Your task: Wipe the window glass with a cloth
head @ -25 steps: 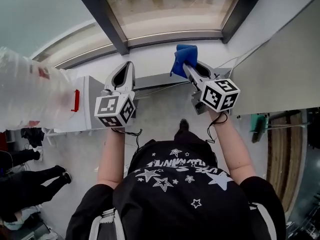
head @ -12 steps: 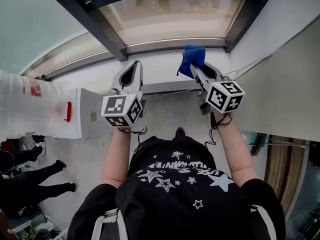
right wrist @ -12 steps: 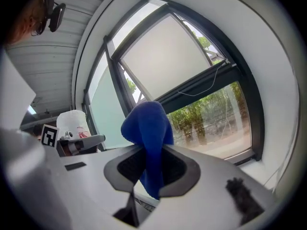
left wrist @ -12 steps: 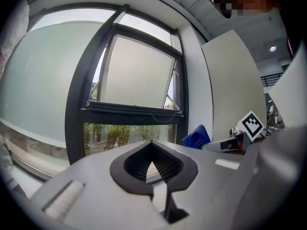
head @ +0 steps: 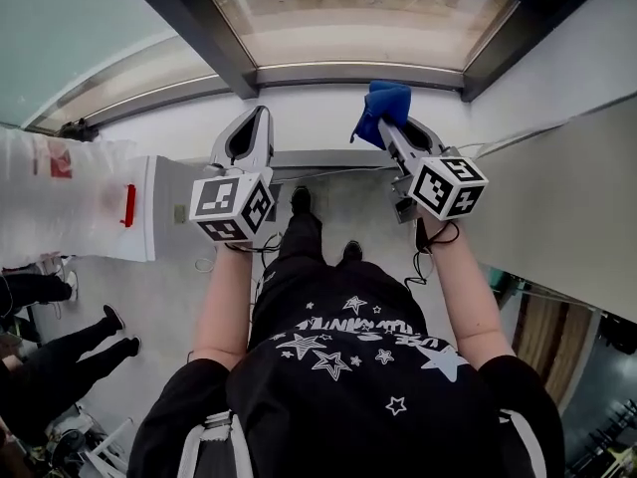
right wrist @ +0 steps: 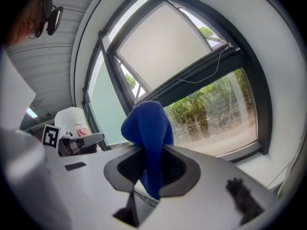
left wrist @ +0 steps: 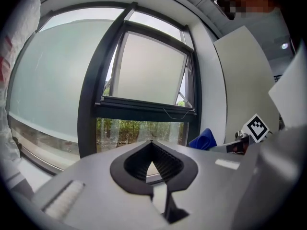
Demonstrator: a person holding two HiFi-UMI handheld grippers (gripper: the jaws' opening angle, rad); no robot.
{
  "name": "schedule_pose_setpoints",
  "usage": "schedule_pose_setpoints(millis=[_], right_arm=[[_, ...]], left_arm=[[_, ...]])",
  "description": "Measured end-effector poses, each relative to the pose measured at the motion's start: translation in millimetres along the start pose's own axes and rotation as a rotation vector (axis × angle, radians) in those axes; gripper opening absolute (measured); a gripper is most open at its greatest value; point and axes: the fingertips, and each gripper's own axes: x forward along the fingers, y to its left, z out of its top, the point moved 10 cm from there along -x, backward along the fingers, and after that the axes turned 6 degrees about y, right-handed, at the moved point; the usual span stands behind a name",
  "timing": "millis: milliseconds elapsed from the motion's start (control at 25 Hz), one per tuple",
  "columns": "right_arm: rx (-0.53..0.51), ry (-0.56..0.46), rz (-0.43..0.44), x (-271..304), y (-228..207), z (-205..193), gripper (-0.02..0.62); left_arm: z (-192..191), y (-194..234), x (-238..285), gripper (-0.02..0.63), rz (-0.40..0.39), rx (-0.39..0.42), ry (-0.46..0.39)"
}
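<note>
Reference: dark window frame (head: 227, 53), which crosses the top of the head view and encloses the window glass (head: 348, 13). A frosted pane (head: 60, 38) lies left of the frame's slanted upright.

Far left, below the frame: a white translucent plastic bag (head: 60, 202) with red print. Its contents cannot be made out.

Just right of the bag, also left of the upright: a white box (head: 164, 212) with a red handle (head: 128, 205) on its face. Its inside is not visible.

Left gripper (head: 262, 113): held below the frame's bottom rail, over the white sill (head: 309, 118), with its tips aimed at the frame. In the left gripper view the jaws are clenched tip to tip with nothing between them. A small gap behind the pads shows the glass beyond.

Right gripper (head: 386, 129): right of the left one, about level with it below the bottom rail, and well apart from it. Its jaws are clamped on a blue cloth (head: 384, 101). The right gripper view shows the cloth pinched between the pads, with a fold bunched above the tips and a tail hanging behind them. The cloth sits over the sill just below the bottom rail and short of the glass. The head view shows no contact with the glass.

Inside the frame, in the gripper views: the lower pane shows green shrubs outside, and the sash above it is tilted open.
</note>
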Motion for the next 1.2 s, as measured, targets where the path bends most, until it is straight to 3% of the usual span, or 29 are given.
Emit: schedule_pose_setpoints(millis=[320,520,760,1200], right_arm=[[-0.041,0.012,-0.059,44,1,21,0.074],[-0.069,0.019,-0.061,101,1,49,0.074],[-0.089,0.041,-0.028,180,10,74,0.074],[-0.202,0.151,0.035,335,35,78,0.074]], left_arm=[[13,52,53,0.008,-0.043,-0.022,-0.031],[27,98,91,0.008,-0.060,-0.024,-0.041],[42,162,121,0.008,-0.012,-0.043,-0.043],[53,254,143,0.008,0.067,-0.009,-0.047]])
